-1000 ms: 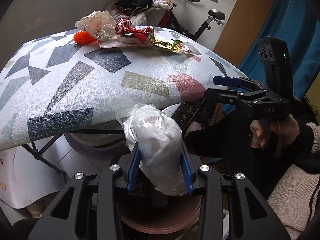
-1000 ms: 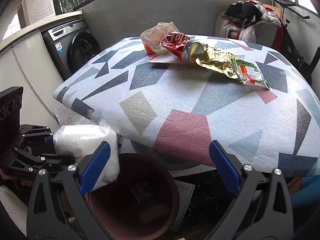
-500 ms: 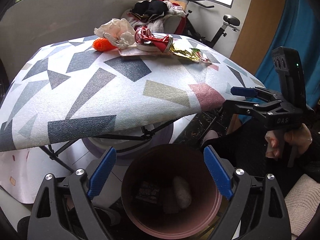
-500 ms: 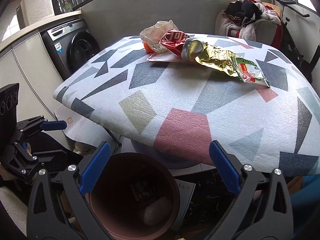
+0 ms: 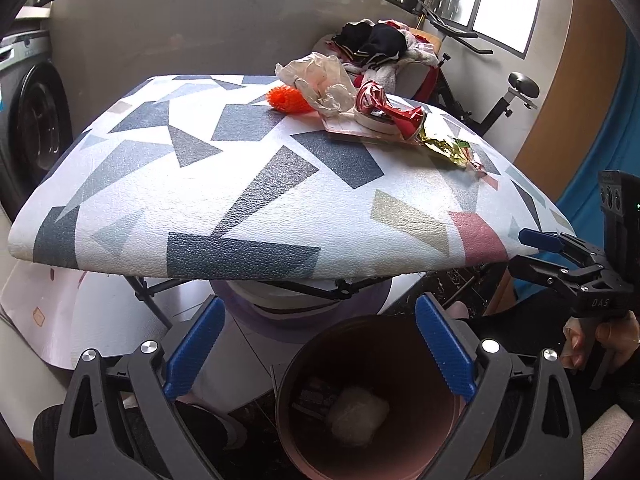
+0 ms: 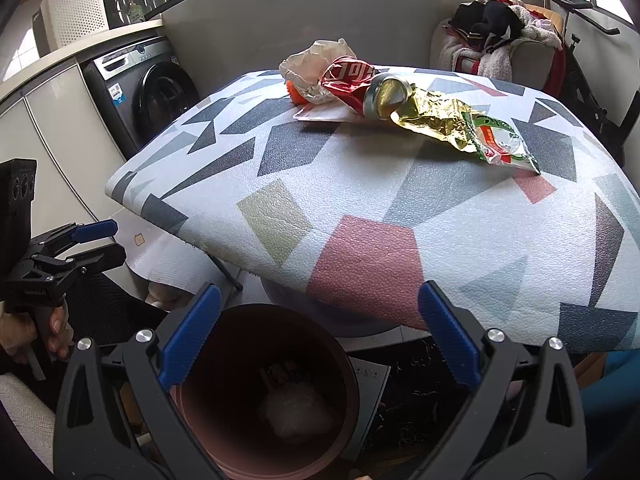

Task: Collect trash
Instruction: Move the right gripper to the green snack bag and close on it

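Crumpled aluminium, left wrist view: the crushed red can (image 5: 386,110) is seen at the table's (image 5: 224,208) far side, judged light, stiff, best pinched across its flattened waist.
Left gripper (image 5: 316,350): spread wide, empty, over the bin (image 5: 400,340).
Foil, right wrist view: the gold wrapper (image 6: 460,130) lies touching the can, judged limp, slippery.
Right gripper (image 6: 320,334): spread wide, nothing held.

Light: soft daylight from the windows (image 5: 496,4) behind my table (image 5: 280,184), even and bright | Shadows: faint, short beside the wrapper (image 6: 460,128); bin (image 5: 360,400) interior dim | Glare: window panes blown out | Focus: sharp | Distortion: strong fisheye bend, dark corners on both my views
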